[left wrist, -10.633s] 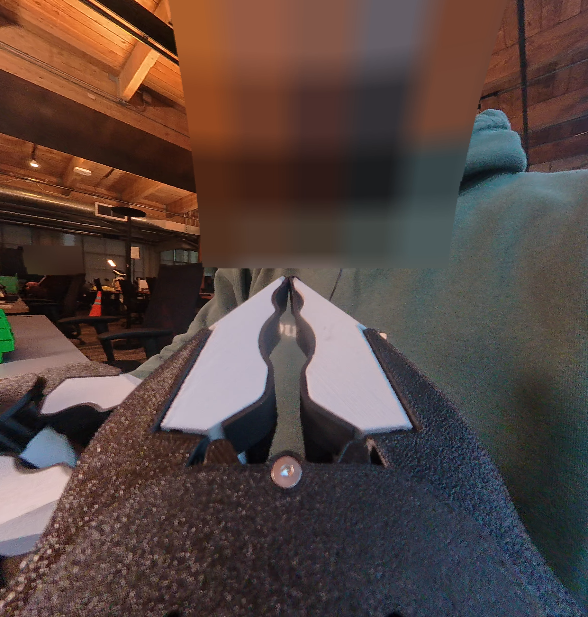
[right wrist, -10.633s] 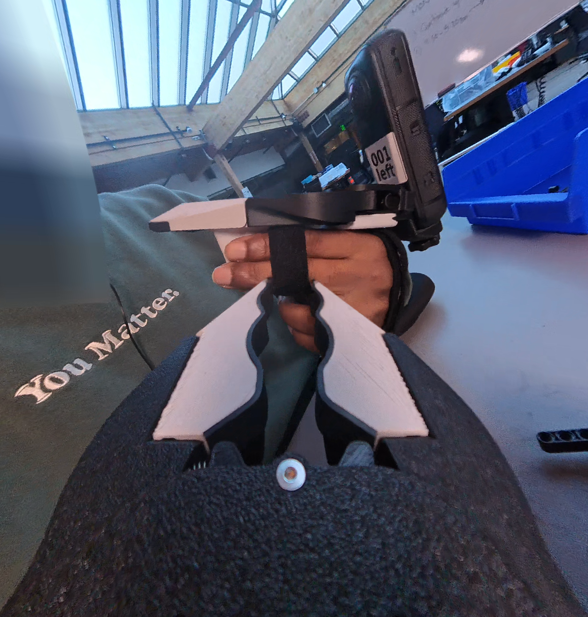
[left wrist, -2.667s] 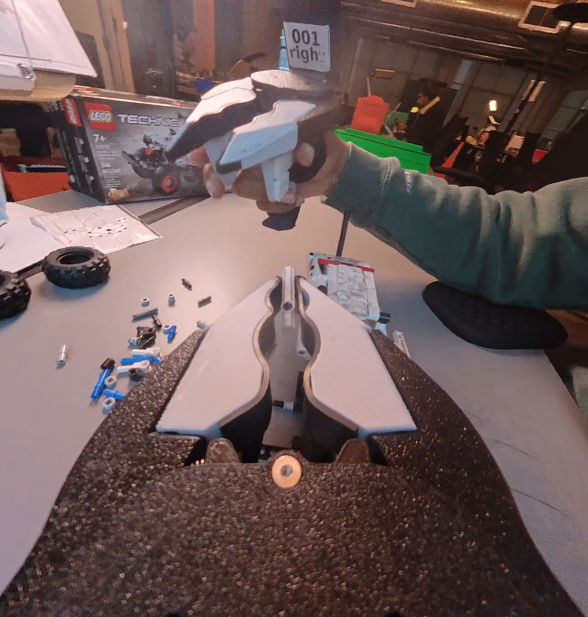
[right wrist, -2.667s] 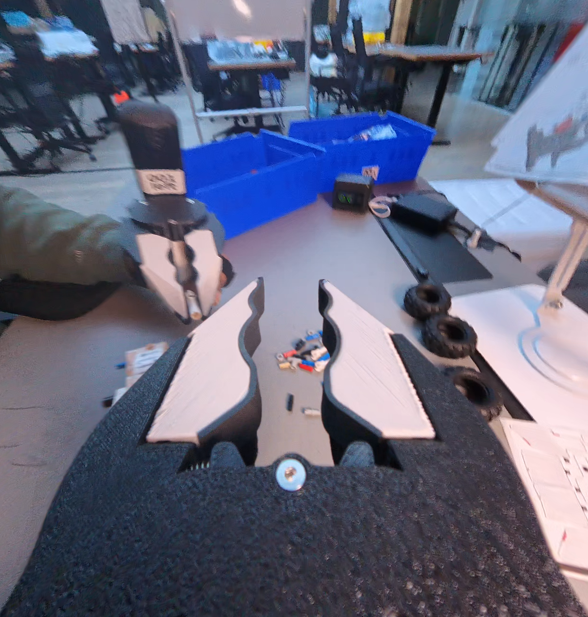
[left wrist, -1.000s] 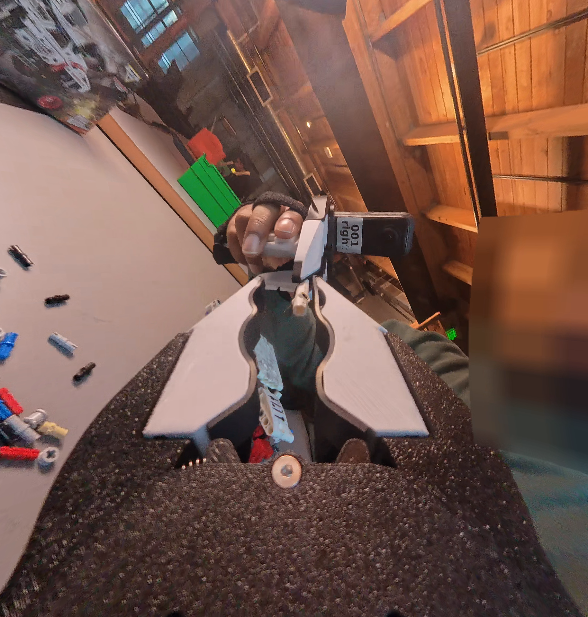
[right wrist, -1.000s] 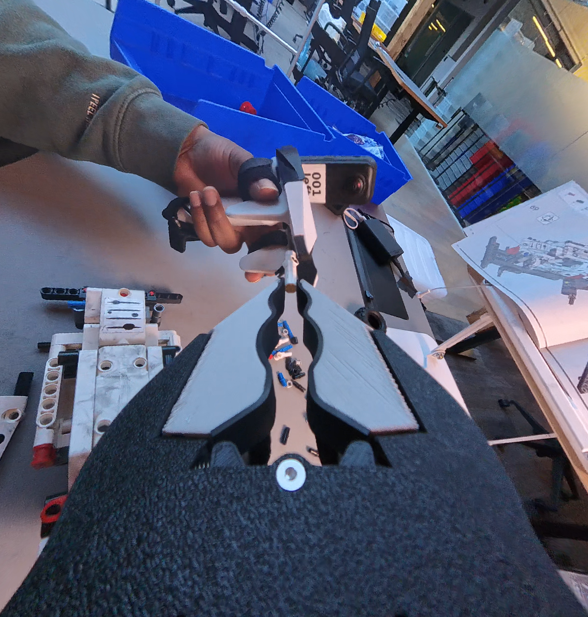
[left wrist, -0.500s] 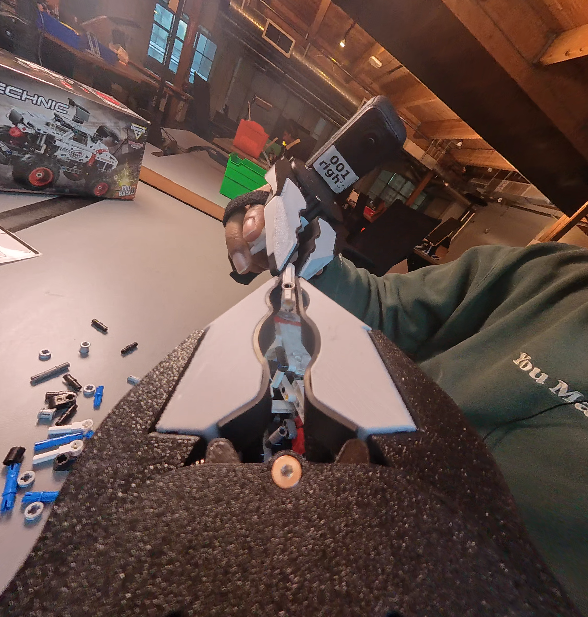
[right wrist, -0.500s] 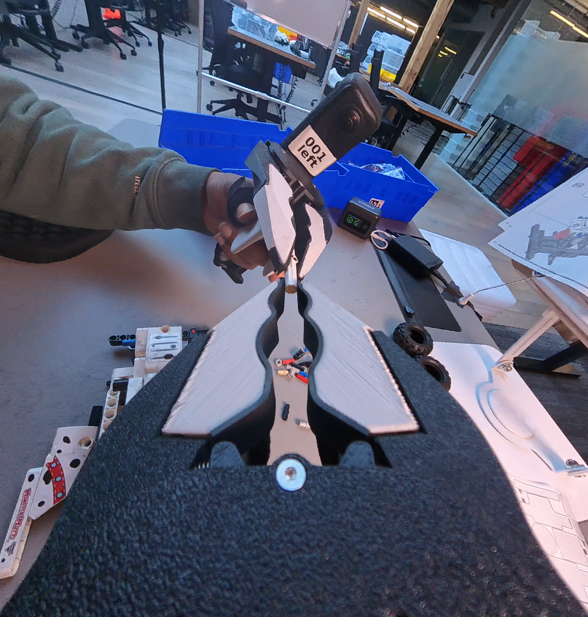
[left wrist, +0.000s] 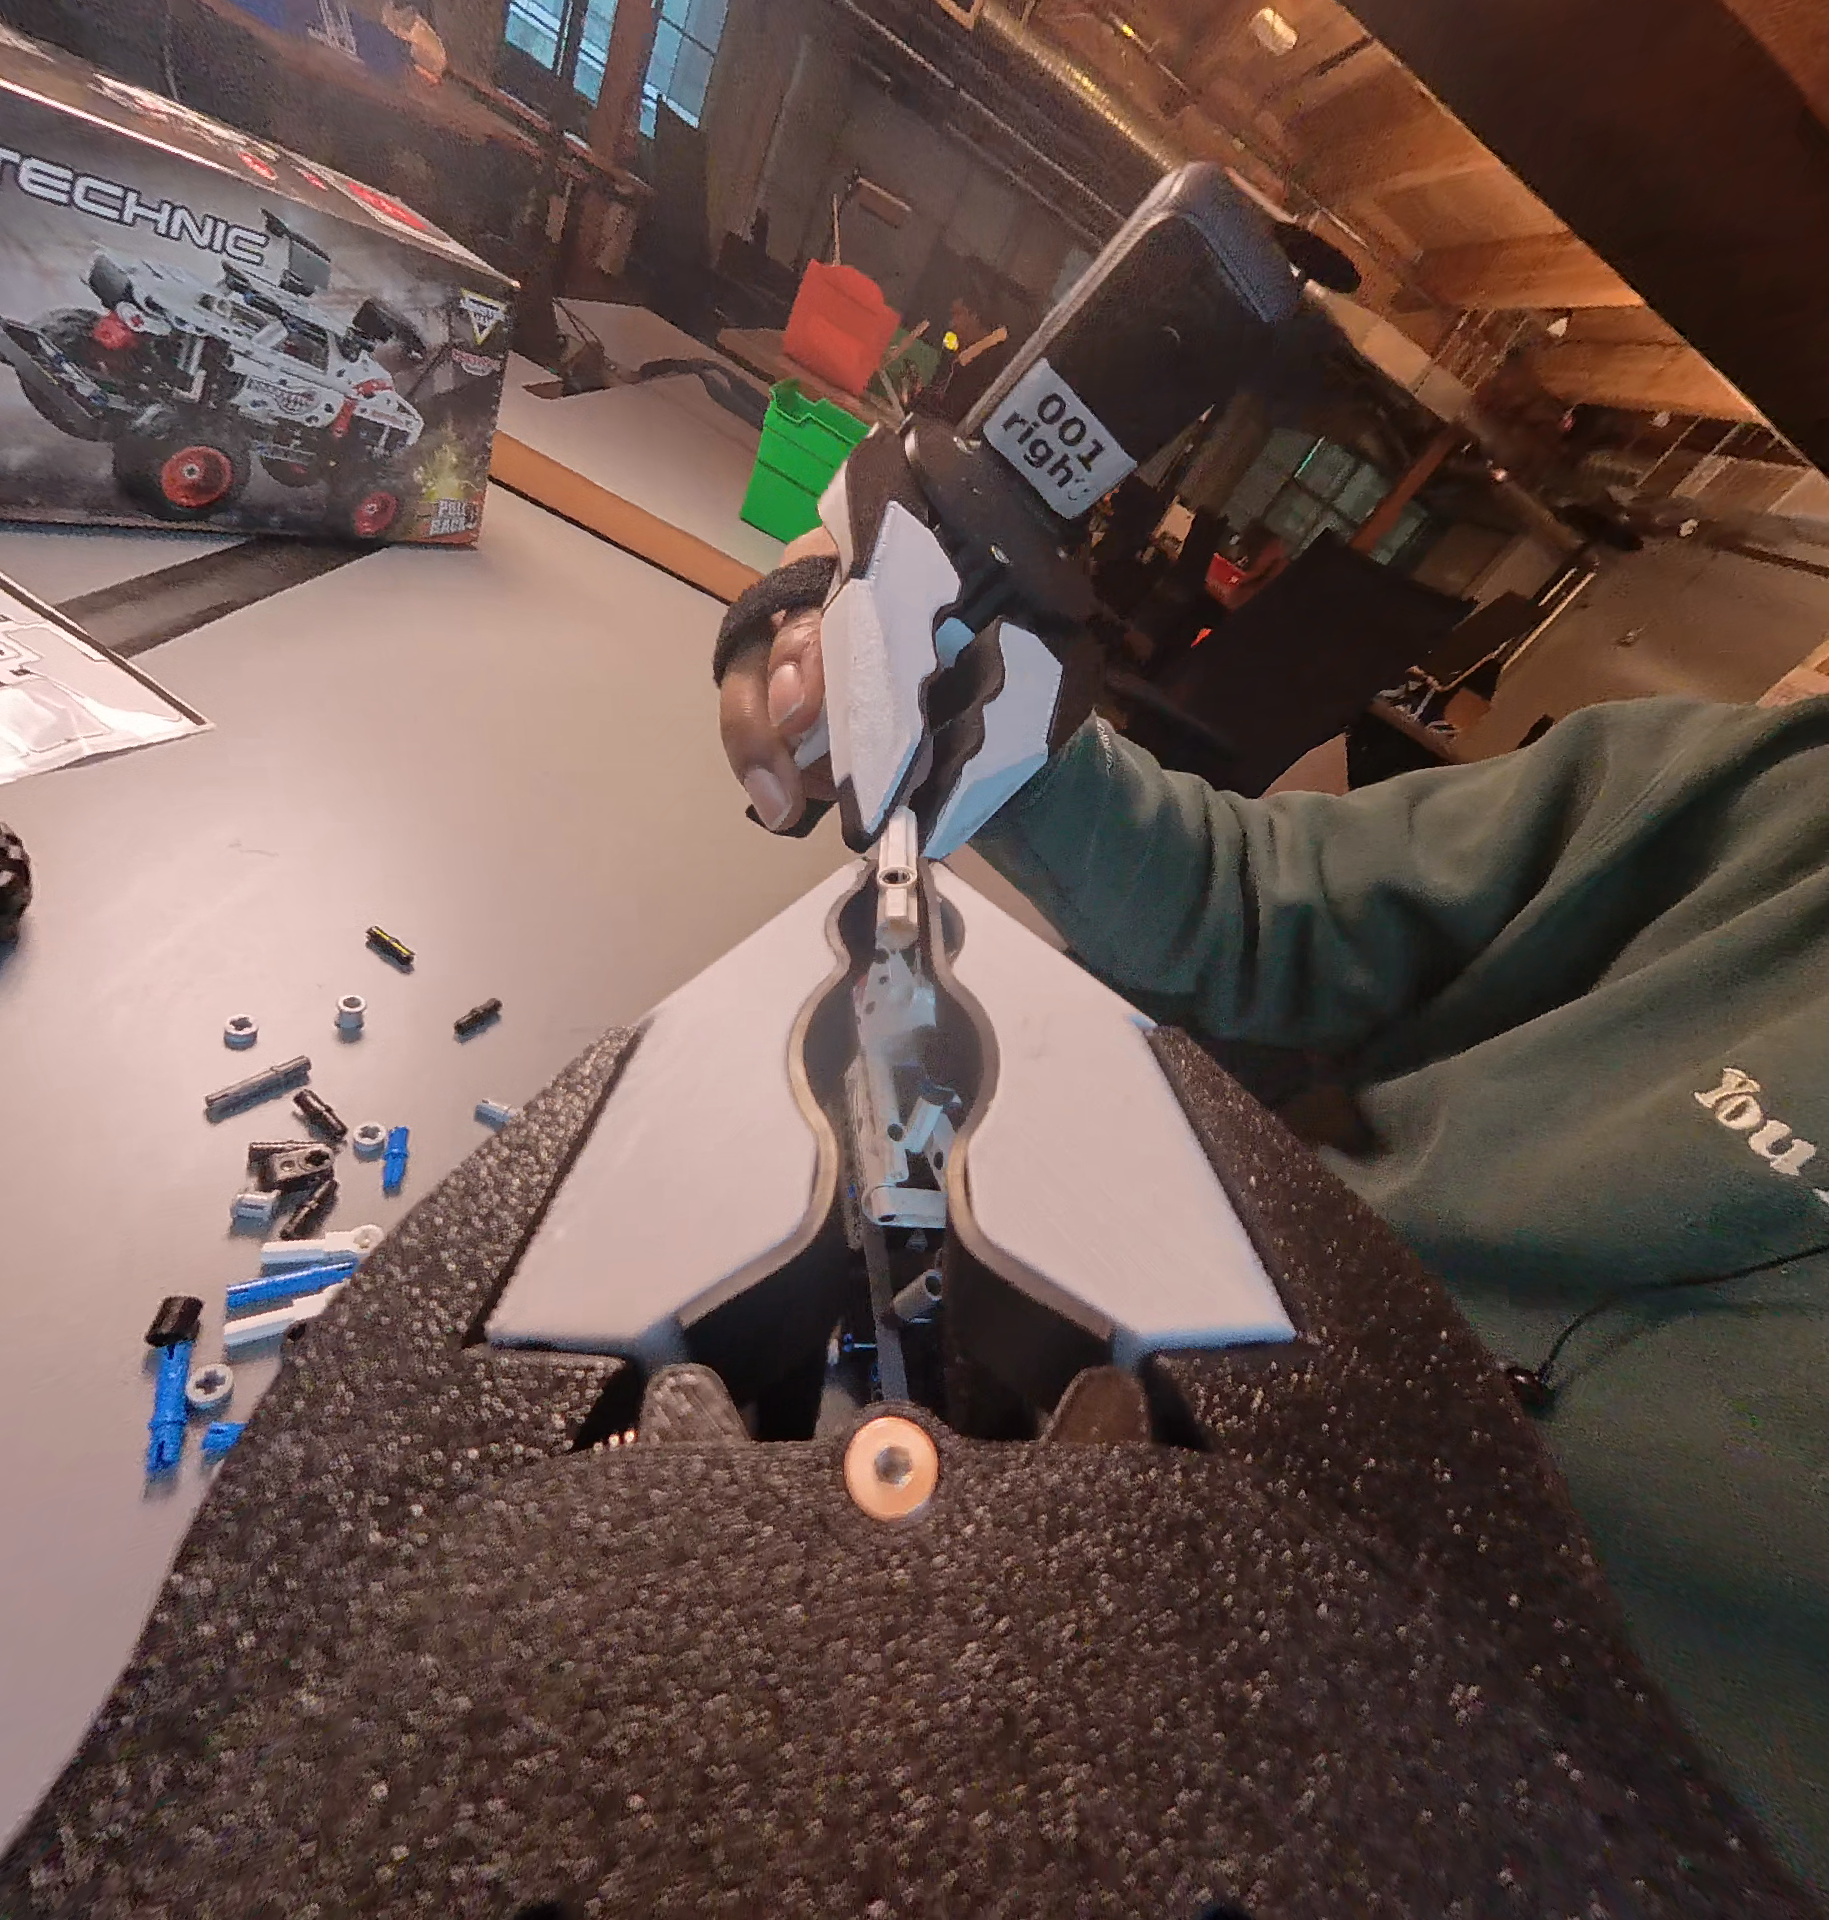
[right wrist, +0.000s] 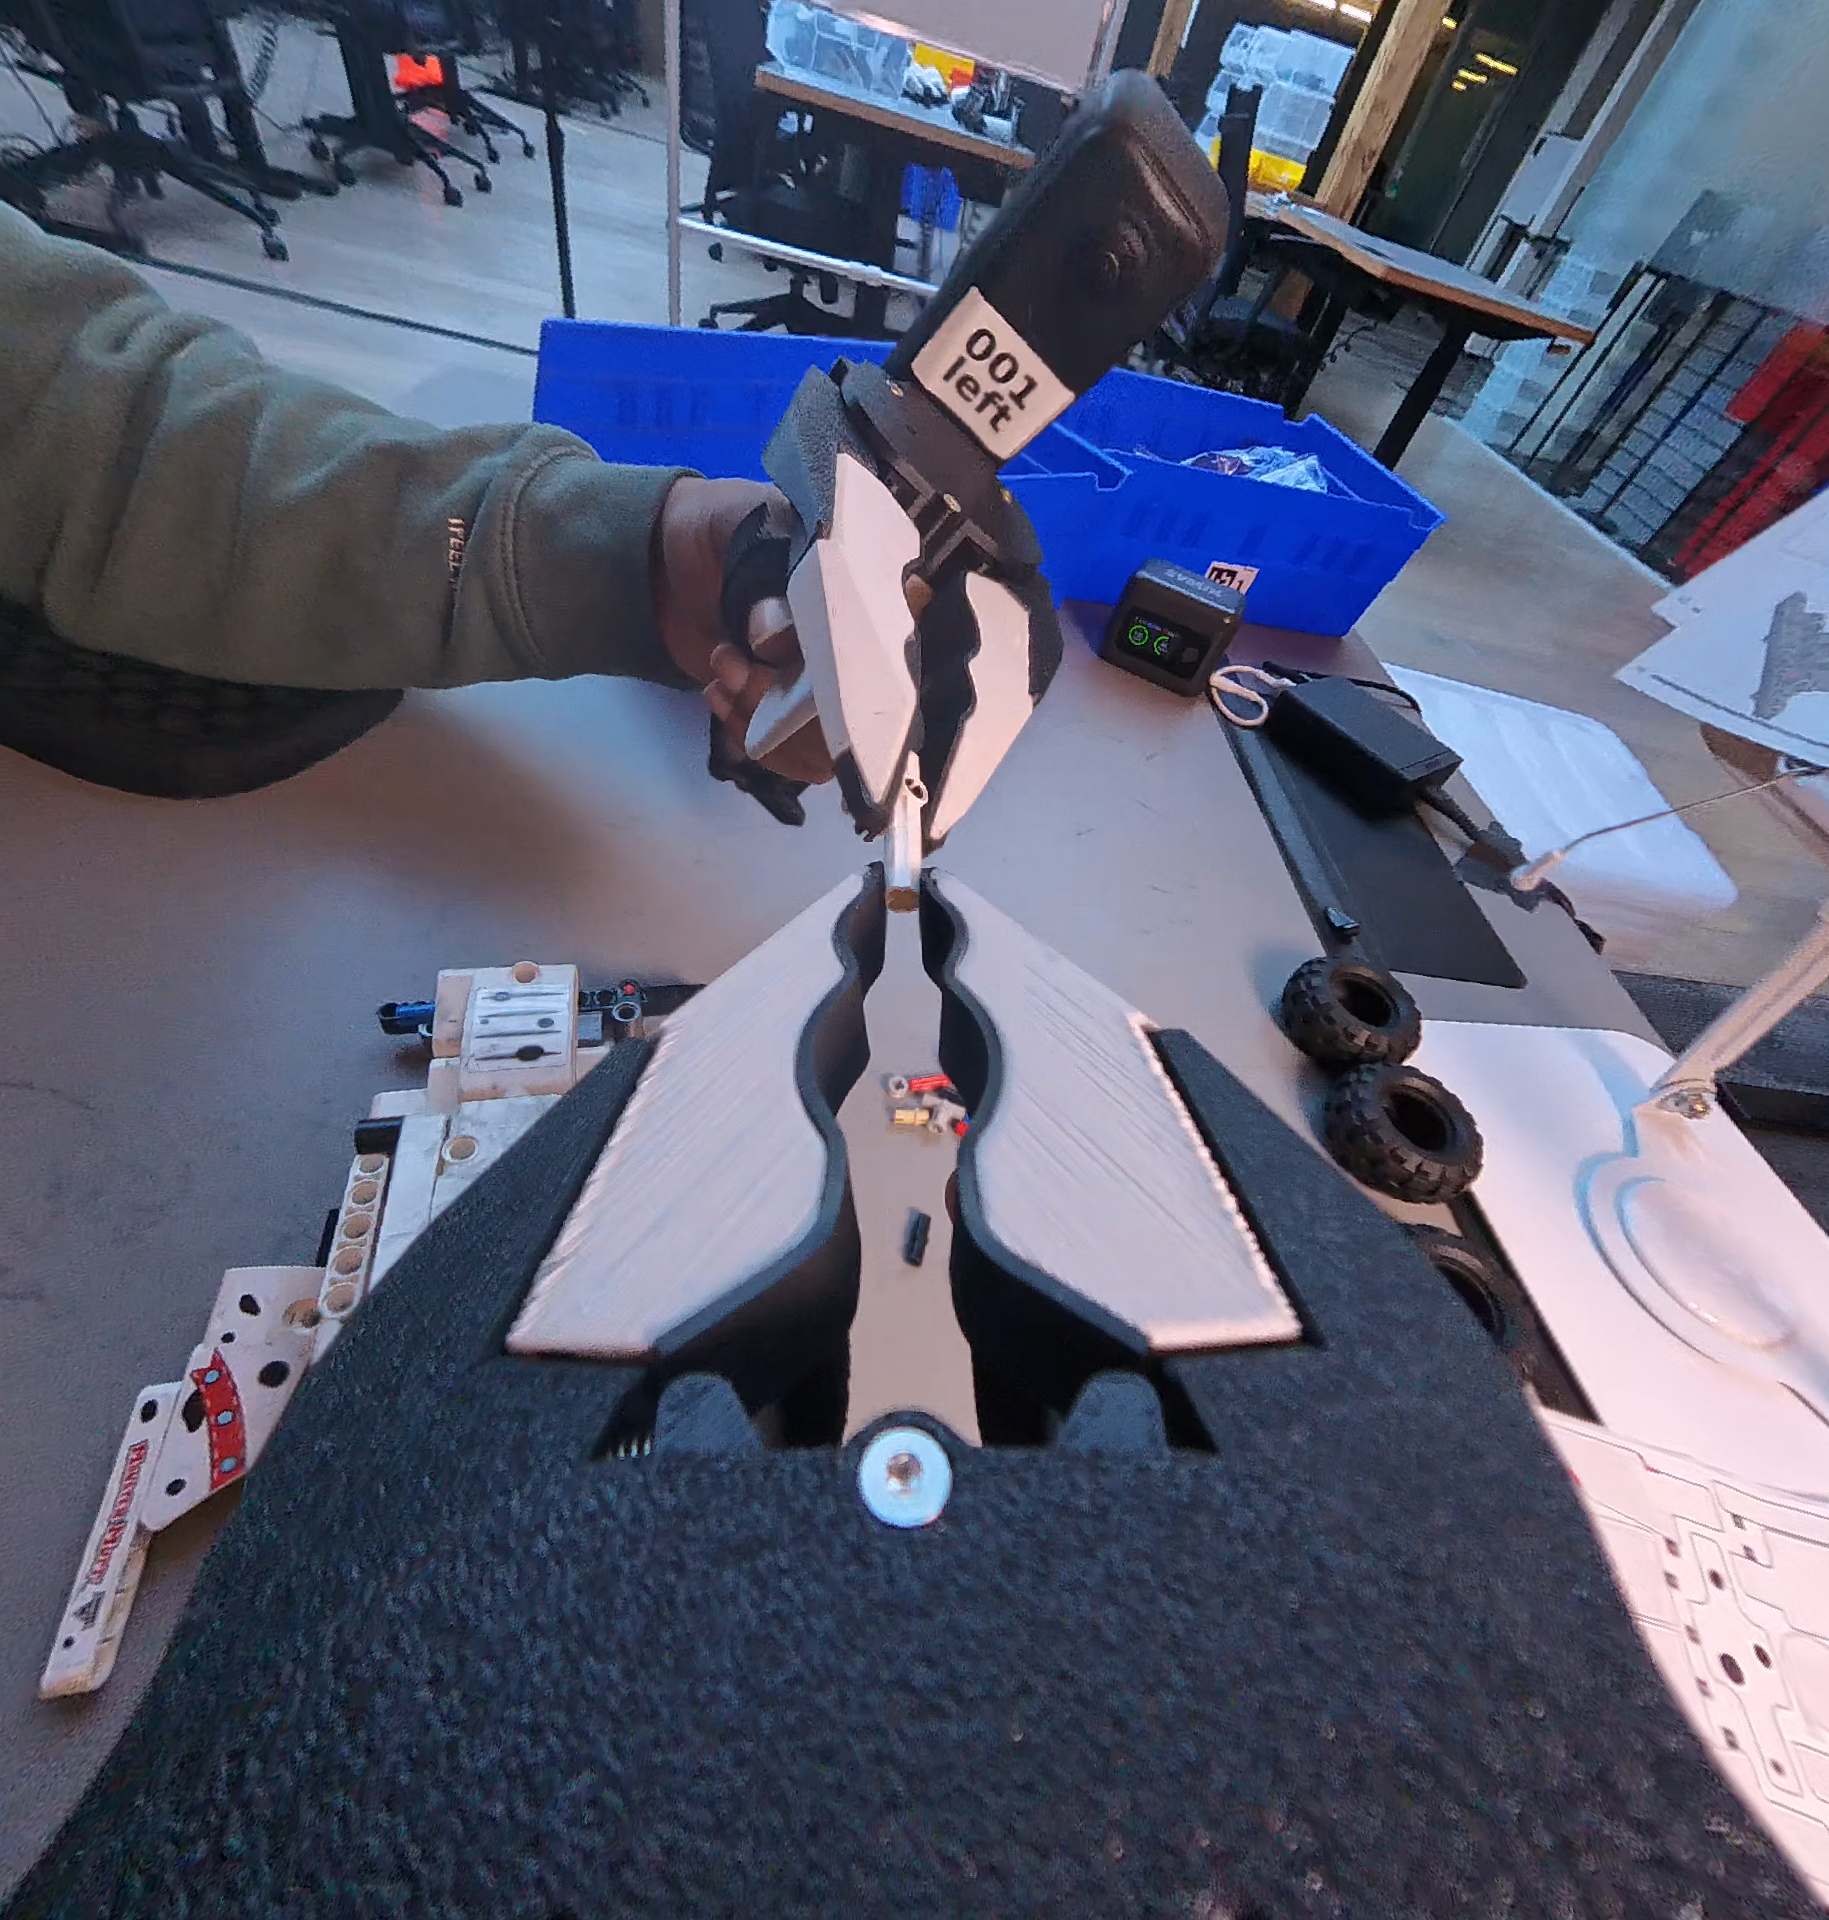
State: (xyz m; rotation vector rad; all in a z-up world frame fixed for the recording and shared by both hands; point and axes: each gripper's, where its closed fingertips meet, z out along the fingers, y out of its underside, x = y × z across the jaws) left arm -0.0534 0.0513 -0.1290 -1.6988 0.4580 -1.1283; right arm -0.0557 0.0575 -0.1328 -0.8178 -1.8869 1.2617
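Observation:
A small light grey connector piece (left wrist: 897, 883) hangs in the air between both grippers, well above the grey table (left wrist: 494, 748). My left gripper (left wrist: 897, 902) is shut on one end of it. My right gripper (right wrist: 901, 891) is shut on the other end of the piece (right wrist: 903, 847). The two grippers point at each other, tip to tip. The right gripper (left wrist: 902, 831) shows in the left wrist view, held by a hand. The left gripper (right wrist: 897, 808) shows in the right wrist view.
Loose small black, grey and blue parts (left wrist: 297, 1174) lie on the table under the grippers. A partly built white model (right wrist: 474, 1060) and a white panel (right wrist: 162, 1455) lie to the left. Black tyres (right wrist: 1351, 1008), a toy box (left wrist: 224, 374), blue bins (right wrist: 1201, 499) and a booklet stand (right wrist: 1783, 644) ring the area. Left and right tips are no more than a few centimetres apart. From either gripper's tips it is about 20 centimetres to the white panel (right wrist: 162, 1455).
One second ago my left gripper was open while the right held the piece. The left has closed on it. Both grippers have since swung level, still joined on the piece.

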